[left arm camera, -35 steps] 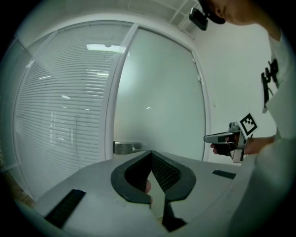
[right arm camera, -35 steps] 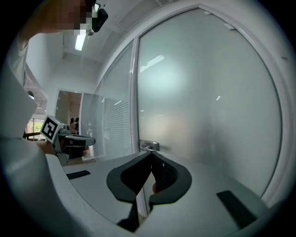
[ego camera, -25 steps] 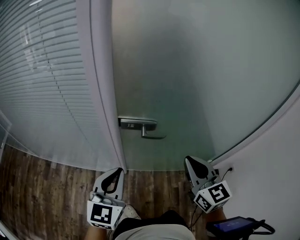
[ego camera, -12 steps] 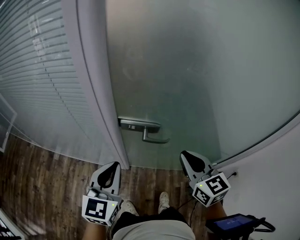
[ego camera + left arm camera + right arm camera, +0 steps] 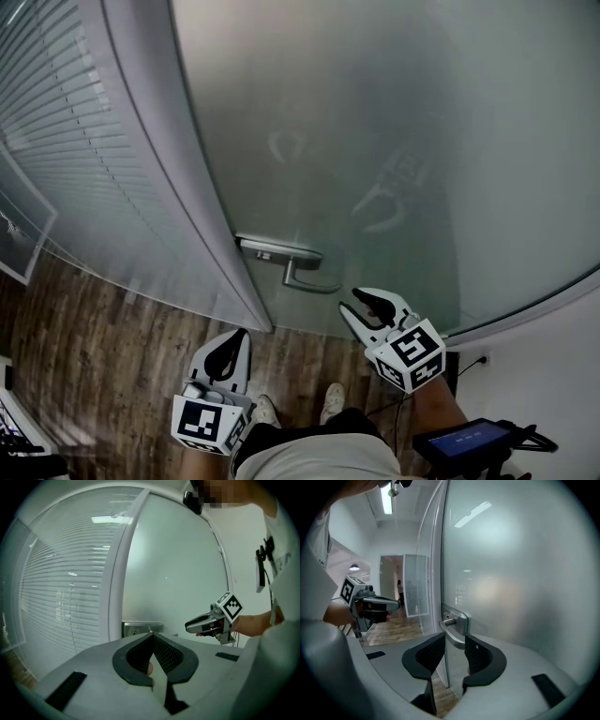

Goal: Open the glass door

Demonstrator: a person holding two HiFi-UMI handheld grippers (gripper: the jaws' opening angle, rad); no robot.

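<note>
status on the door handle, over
Right gripper jaws just opening, nothing between them, door handle ahead. Left gripper shut, empty. Glass door closed. Path clear.

The glass door is seen as a tall pane of frosted, grey-green glass. It stands upright and reaches down to the wooden floor. Its left edge is set close against a white frame post, so the door is taken as shut. A brushed-metal lock plate is fixed low on the pane, right at that left edge. From the plate a silver lever handle is held level and pointed toward the door's middle. Pale reflections are shown on the glass above the handle.
</note>
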